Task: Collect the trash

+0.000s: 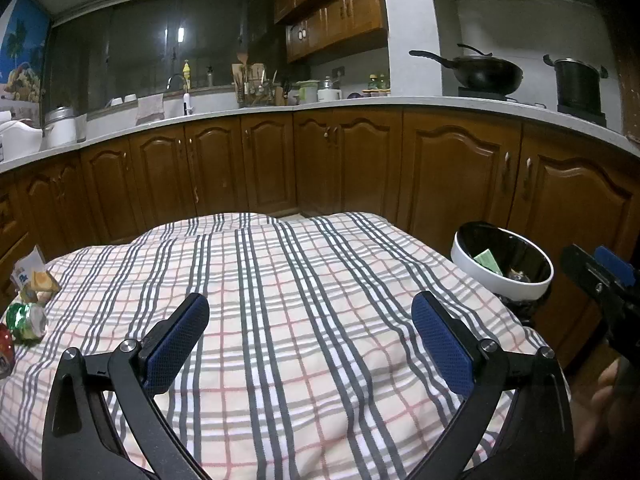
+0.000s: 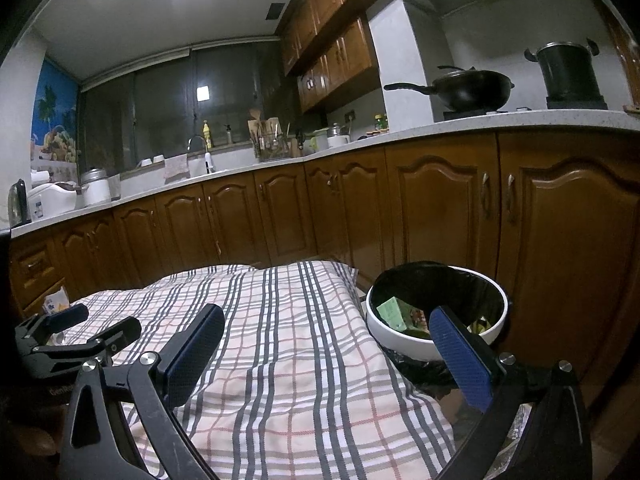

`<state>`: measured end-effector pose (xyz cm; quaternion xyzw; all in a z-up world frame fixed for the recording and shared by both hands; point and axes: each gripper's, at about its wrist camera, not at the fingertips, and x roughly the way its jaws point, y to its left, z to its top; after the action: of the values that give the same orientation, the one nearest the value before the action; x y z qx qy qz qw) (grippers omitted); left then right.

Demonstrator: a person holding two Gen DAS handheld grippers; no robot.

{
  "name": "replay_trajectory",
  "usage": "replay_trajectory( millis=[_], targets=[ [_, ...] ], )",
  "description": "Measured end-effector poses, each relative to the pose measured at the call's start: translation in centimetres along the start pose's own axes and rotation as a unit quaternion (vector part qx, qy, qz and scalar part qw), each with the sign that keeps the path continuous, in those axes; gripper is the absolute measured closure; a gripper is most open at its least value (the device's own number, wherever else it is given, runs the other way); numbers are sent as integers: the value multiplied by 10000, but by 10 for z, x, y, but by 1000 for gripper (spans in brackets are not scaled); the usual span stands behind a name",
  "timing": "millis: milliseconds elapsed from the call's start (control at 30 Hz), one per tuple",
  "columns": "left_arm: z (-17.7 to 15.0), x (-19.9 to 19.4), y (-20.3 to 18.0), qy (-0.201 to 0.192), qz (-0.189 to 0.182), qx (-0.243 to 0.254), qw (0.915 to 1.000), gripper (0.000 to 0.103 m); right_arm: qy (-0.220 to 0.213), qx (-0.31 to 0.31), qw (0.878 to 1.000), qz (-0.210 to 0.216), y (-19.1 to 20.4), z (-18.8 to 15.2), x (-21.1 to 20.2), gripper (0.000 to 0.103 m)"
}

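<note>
A white trash bin with a black liner [image 1: 502, 261] stands off the right edge of the table; it holds a green carton [image 2: 391, 311] and other scraps. A crushed green can [image 1: 26, 319], a crumpled carton [image 1: 35, 278] and a red can [image 1: 5, 347] lie at the table's left edge. My left gripper [image 1: 310, 320] is open and empty above the checked cloth. My right gripper [image 2: 326, 334] is open and empty beside the bin [image 2: 432, 350], and also shows in the left wrist view [image 1: 598, 270].
The table is covered by a checked cloth [image 1: 280, 300]. Brown kitchen cabinets [image 1: 340, 160] stand close behind it under a white counter [image 1: 360, 102] with a wok [image 1: 486, 70] and a pot [image 1: 578, 84].
</note>
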<state>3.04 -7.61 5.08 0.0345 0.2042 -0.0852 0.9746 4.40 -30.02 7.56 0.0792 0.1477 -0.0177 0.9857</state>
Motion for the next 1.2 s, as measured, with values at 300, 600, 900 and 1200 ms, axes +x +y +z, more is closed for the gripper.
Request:
replay_trajectory(
  millis=[300, 600, 900, 1200],
  targets=[
    [1, 0, 0, 1, -43, 31, 10000, 0, -6, 6, 10000, 6, -1, 1, 0, 0],
    [1, -1, 0, -4, -40, 31, 10000, 0, -5, 11, 10000, 3, -2, 1, 0, 0],
    [1, -1, -1, -4, -33, 40, 10000, 0, -8, 22, 10000, 5, -2, 0, 0, 0],
    [3, 0, -1, 4, -43, 55, 10000, 0, -4, 28, 10000, 4, -2, 0, 0, 0]
  ],
)
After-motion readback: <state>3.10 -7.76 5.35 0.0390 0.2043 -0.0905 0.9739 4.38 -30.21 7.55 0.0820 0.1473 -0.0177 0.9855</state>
